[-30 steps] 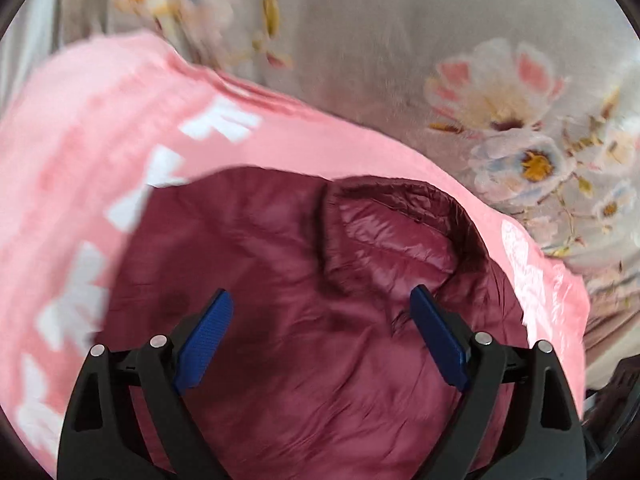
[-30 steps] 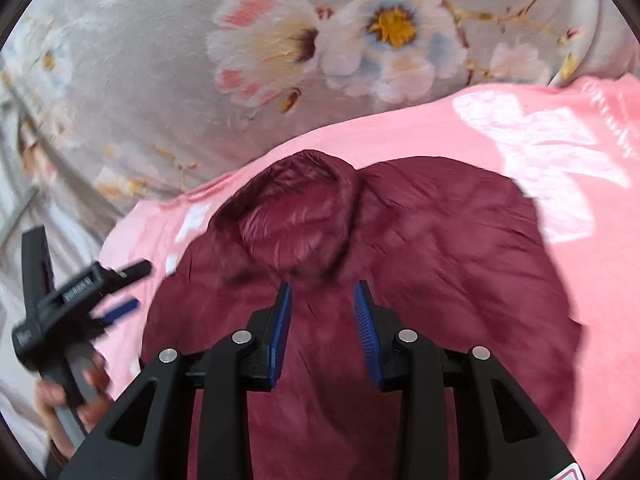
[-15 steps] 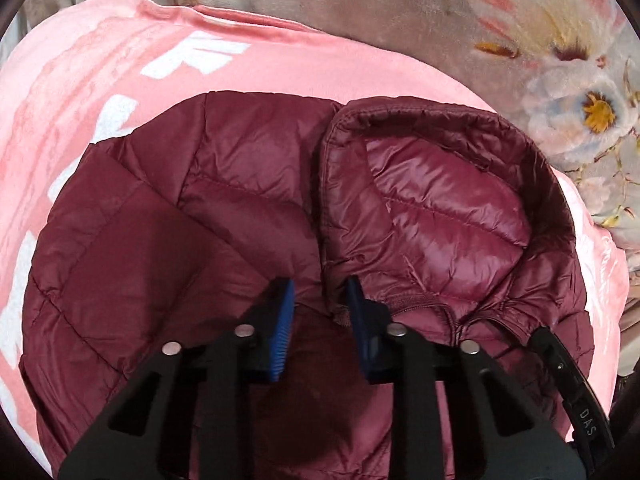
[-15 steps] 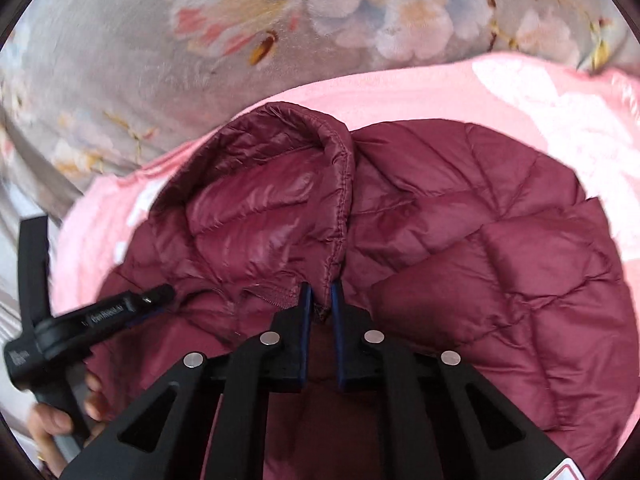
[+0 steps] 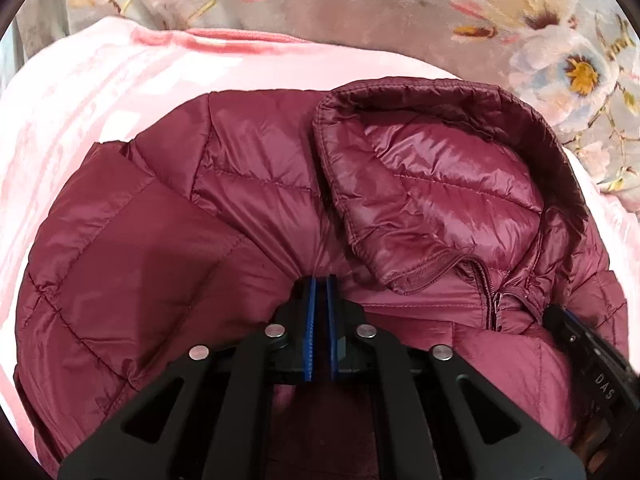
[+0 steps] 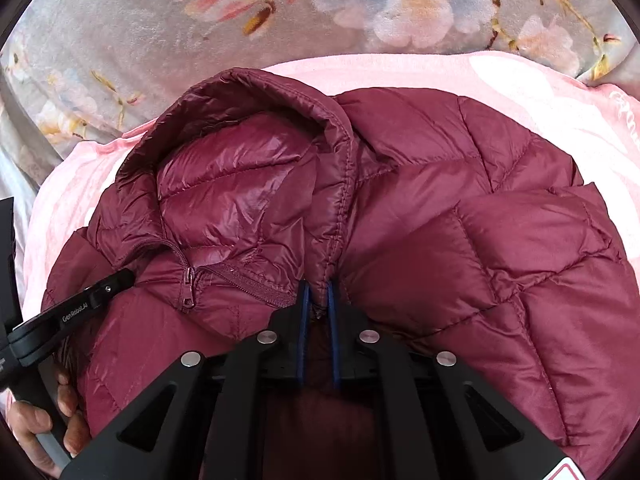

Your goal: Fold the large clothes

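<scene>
A maroon quilted puffer jacket lies front up on pink cloth, its hood spread open at the top. My left gripper is shut on a pinch of the jacket's shoulder fabric just left of the hood; creases fan out from its tips. In the right wrist view the same jacket and hood show. My right gripper is shut on the jacket where the hood's stitched edge meets the body. The zipper pull sits between the two grippers. The left gripper shows here too, held by a hand.
Under the jacket lies a pink cloth with white lettering, spread over a grey floral bedspread that runs along the far side. In the left wrist view the right gripper's black body pokes in at the lower right.
Both grippers came down onto the jacket's neck area and went from open to shut, each pinching fabric beside the hood. The fabric now puckers at the tips.
</scene>
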`<state>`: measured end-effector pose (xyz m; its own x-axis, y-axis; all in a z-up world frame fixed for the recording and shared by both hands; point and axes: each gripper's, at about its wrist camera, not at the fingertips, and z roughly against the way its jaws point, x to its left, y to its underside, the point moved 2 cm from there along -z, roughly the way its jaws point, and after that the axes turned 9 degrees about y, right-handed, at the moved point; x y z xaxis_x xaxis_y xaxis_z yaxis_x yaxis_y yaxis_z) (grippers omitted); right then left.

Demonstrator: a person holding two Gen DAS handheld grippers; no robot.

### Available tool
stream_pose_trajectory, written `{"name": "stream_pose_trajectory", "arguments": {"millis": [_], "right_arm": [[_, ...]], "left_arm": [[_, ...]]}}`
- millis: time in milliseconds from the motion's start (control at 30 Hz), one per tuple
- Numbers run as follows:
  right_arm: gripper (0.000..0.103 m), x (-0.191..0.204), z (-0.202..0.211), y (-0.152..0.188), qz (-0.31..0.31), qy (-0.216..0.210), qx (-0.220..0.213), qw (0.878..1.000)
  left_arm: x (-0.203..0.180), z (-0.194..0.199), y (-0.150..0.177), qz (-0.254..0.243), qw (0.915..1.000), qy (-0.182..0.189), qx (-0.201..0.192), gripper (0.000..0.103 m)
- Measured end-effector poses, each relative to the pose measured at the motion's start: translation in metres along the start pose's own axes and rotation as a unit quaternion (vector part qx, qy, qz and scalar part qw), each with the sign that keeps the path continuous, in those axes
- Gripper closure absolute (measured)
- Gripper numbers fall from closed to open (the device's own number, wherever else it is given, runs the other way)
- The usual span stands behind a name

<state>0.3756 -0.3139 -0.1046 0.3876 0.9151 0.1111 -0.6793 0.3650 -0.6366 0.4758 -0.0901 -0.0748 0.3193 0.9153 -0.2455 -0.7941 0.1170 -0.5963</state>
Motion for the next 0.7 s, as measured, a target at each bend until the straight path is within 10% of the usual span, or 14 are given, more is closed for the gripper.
{"name": "stream_pose_trajectory", "arguments": {"millis": [433, 600, 700], "right_arm": [[0.089, -0.037, 0.036, 0.001, -0.068, -0.041, 0.027, 0.996], [0.081, -0.05, 0.061, -0.036, -0.16, -0.121, 0.001, 0.98], [0.058, -0.041, 0.052, -0.065, -0.229, -0.195, 0.008, 0.954]], "left_arm": [[0.007, 0.029, -0.003, -0.012, 0.9996, 0.026, 0.006, 0.097], [0.02, 0.06, -0.047, 0.05, 0.9956, 0.079, -0.006, 0.057], [0.018, 0.058, -0.087, 0.113, 0.9845, 0.133, -0.012, 0.036]]}}
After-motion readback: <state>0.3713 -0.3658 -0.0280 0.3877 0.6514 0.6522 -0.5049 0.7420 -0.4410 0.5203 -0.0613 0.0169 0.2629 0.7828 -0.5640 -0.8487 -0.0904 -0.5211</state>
